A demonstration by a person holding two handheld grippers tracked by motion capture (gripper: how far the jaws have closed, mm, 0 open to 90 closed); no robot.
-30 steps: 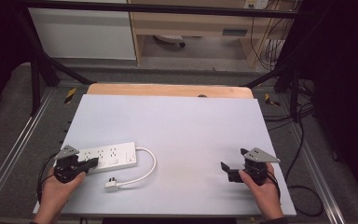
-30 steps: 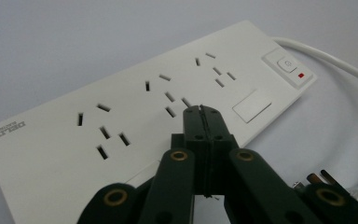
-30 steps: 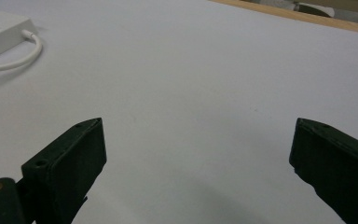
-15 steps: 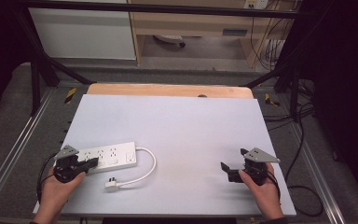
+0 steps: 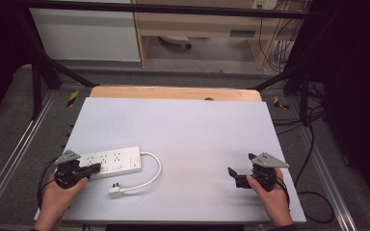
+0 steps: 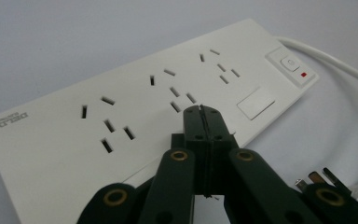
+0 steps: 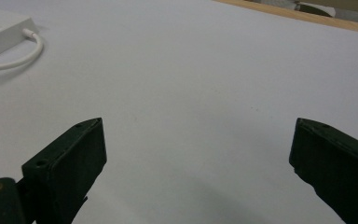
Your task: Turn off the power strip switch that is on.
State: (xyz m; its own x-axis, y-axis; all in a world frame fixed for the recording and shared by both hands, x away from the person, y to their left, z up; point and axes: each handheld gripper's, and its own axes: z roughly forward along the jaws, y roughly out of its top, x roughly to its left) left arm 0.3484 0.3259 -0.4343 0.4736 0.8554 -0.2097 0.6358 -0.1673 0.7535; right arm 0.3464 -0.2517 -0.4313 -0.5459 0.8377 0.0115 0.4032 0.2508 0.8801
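Note:
A white power strip [image 5: 108, 162] lies flat at the table's front left. Its white cable [image 5: 155, 171] loops round to a plug [image 5: 116, 191] lying on the table in front of it. My left gripper [image 5: 94, 168] is shut with nothing between the jaws, its tips at the strip's near edge. In the left gripper view the closed tips [image 6: 201, 112] hover over the strip [image 6: 121, 112] near its sockets, with the plug [image 6: 317, 179] at the lower right. My right gripper [image 5: 238, 177] stands open at the front right, far from the strip; its jaws [image 7: 198, 144] are wide apart over bare table.
A pale sheet [image 5: 183, 130] covers the table, with a wooden strip [image 5: 173, 93] along the far edge. Metal frame rails and cables run along both sides. The strip's corner [image 7: 0, 30] and cable [image 7: 23, 56] lie far off in the right gripper view.

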